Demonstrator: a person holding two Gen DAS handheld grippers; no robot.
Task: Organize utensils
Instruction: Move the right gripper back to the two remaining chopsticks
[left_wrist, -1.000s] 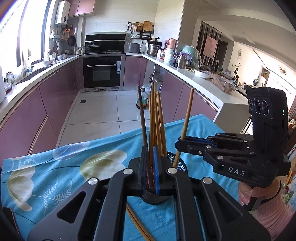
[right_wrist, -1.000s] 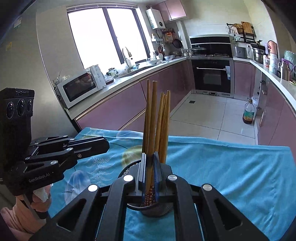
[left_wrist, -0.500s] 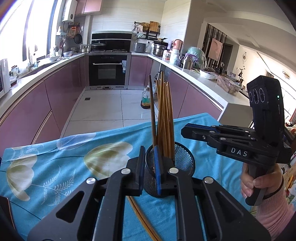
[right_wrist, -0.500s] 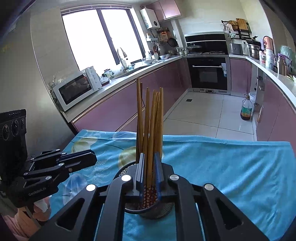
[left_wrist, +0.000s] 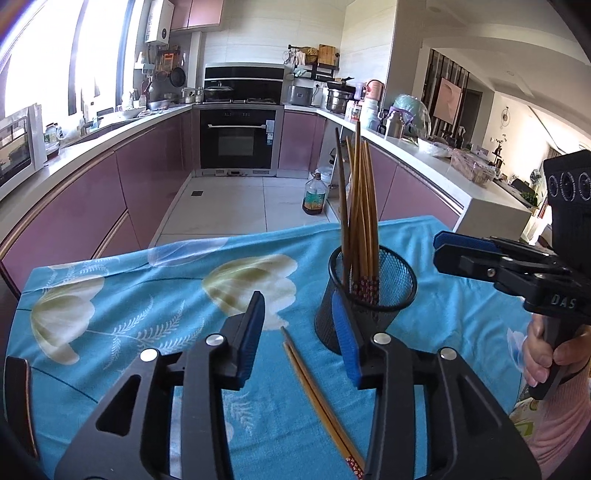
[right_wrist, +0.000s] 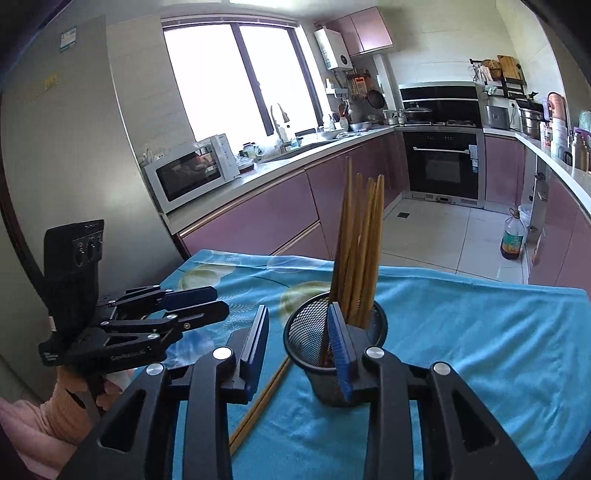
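Now both your left gripper (left_wrist: 297, 334) and right gripper (right_wrist: 299, 345) have jaws opening, empty; chopsticks (left_wrist: 356, 218) stand in the mesh holder (left_wrist: 365, 302), one loose pair (left_wrist: 317, 398) lying on the worktop (left_wrist: 122, 295).

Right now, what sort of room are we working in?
A home kitchen, most likely: a built-in oven under a hob, a microwave on the counter beside a sink tap. The work surface is a table with a blue floral cloth.
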